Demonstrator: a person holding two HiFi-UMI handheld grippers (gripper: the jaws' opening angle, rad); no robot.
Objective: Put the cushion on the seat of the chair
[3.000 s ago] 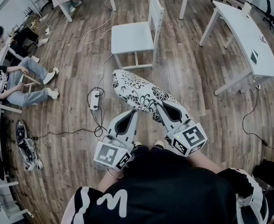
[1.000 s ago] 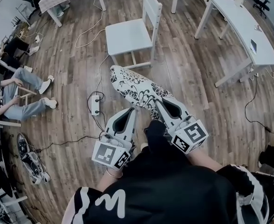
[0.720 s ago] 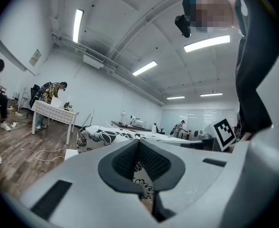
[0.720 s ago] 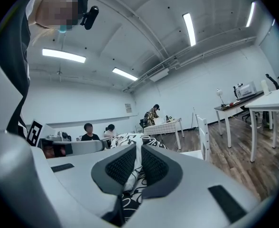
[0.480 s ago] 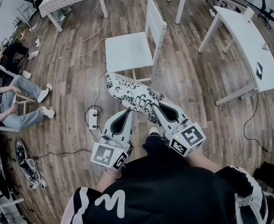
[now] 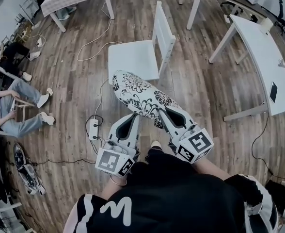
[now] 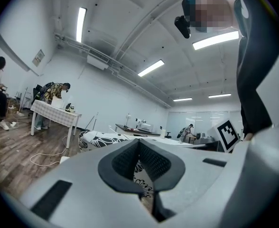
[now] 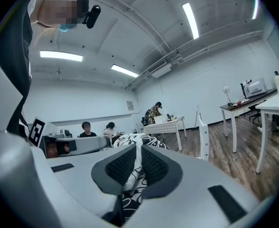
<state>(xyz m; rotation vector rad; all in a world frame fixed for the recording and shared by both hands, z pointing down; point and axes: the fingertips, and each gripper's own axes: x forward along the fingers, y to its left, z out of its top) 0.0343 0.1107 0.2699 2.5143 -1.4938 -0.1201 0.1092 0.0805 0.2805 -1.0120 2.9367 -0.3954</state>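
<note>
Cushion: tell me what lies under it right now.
Wooden floor shows around the cushion, with the chair seat just past its far end. Whatever floor lies directly beneath is covered by the cushion.

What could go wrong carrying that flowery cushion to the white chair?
The cushion is pinched only at its near edge by the left gripper and right gripper, so it might slip free. The corded power strip lies on the floor beside the path to the chair; a foot could snag.

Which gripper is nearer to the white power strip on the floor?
Left. The left gripper, shut on the cushion, is just right of the power strip in the head view; the right gripper grips the cushion farther right.
</note>
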